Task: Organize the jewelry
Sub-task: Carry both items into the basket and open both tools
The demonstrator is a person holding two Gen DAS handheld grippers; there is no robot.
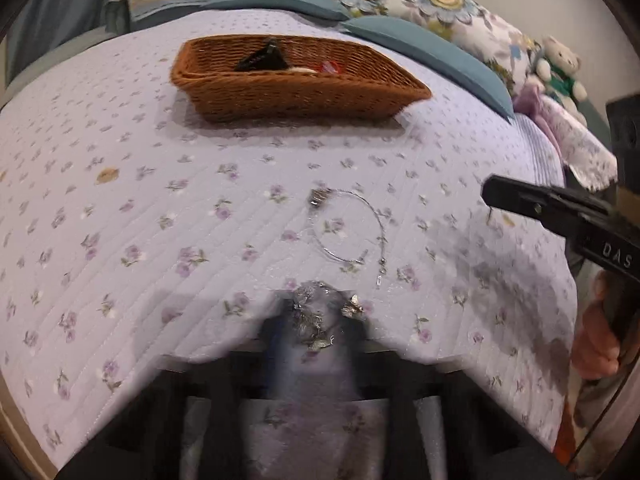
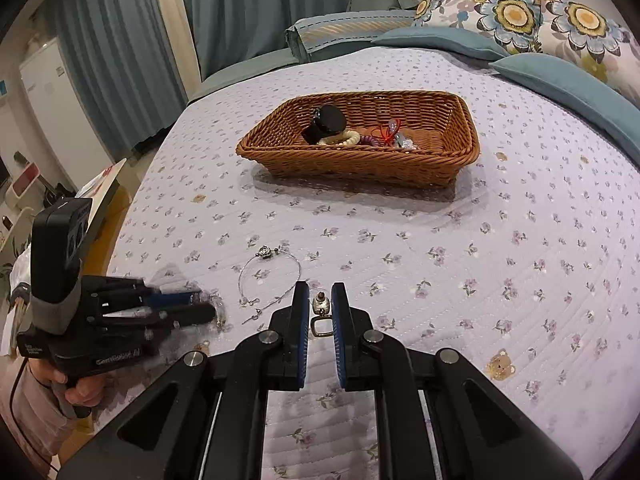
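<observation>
Left gripper (image 2: 208,306) is clenched on a tangle of silver jewelry (image 1: 320,316) low over the bed (image 2: 480,280), right gripper (image 2: 320,300) is parted around a small metal charm (image 2: 321,304), a silver bracelet (image 2: 270,276) lies between them, wicker basket (image 2: 360,160) well beyond.
</observation>
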